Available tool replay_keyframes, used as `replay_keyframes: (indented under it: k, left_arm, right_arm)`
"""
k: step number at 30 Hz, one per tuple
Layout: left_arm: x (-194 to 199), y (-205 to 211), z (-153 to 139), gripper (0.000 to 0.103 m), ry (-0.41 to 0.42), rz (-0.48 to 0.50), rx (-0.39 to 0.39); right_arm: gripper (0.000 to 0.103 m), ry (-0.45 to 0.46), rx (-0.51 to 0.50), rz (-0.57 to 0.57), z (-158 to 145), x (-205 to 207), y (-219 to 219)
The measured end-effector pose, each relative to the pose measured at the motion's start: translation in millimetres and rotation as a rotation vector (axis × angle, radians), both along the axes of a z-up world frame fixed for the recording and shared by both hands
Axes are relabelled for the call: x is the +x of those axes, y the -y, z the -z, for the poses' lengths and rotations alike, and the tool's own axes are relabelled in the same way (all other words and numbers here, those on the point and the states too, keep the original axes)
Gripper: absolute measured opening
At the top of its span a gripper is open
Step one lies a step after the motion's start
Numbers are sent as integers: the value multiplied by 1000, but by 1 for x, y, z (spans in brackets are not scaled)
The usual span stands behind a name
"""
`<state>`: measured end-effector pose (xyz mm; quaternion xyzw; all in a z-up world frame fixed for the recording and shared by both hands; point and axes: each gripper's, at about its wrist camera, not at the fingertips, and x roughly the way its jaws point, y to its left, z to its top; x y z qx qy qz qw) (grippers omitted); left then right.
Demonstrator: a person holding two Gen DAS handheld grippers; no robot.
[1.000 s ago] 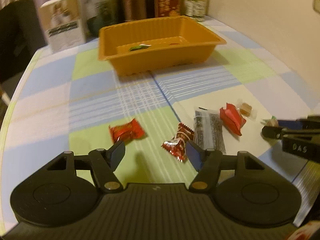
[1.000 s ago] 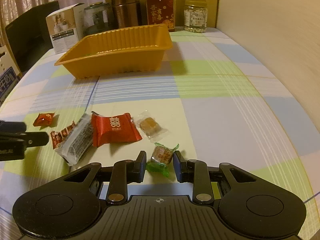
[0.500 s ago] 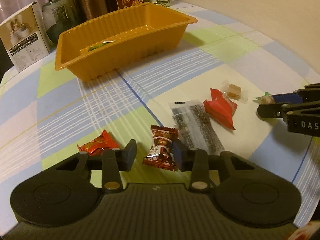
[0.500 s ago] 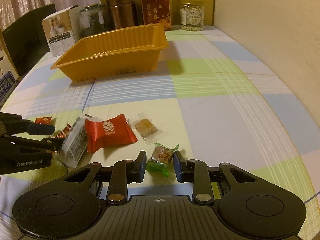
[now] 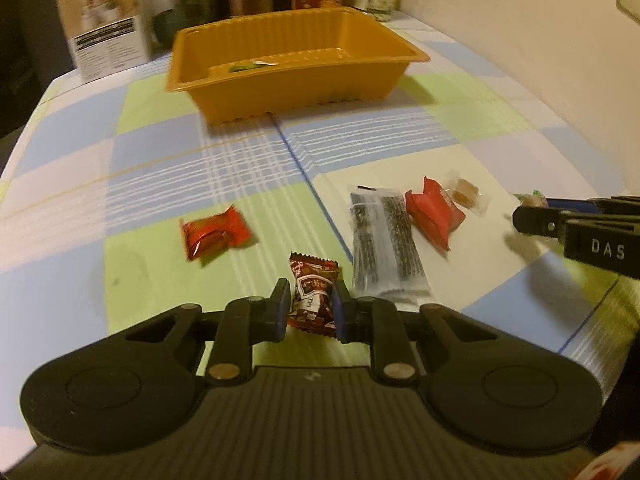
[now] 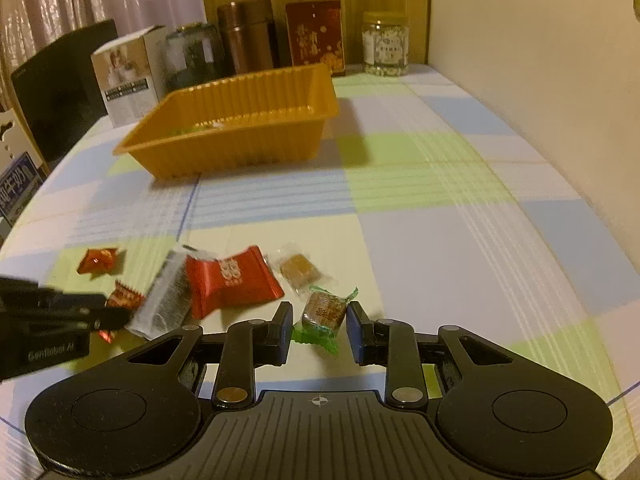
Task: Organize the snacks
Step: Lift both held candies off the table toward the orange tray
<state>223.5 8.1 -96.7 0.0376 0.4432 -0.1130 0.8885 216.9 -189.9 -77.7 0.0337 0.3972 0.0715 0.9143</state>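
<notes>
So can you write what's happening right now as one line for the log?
left hand-held gripper: just closed on brown candy | right hand-held gripper: around green candy, gaps both sides | orange tray: one green snack inside

Glossy orange plastic tray (image 5: 296, 80), shiny foil candy wrappers (image 5: 214, 234), woven checked tablecloth (image 5: 160, 168)

Left claw (image 5: 310, 307) clamped, right claw (image 6: 319, 330) narrowed
</notes>
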Motion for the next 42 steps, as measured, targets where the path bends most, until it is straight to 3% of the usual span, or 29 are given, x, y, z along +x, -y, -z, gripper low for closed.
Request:
replay_keyframes:
  k: [20, 42]
  left_arm:
    - [-51, -11, -36, 18, 33, -98, -78]
    - [-67, -10, -91, 18, 133, -121, -163]
  right_arm:
    - [29, 55, 14, -38, -39, -31, -11]
    - [29, 104, 20, -77, -72, -50, -15]
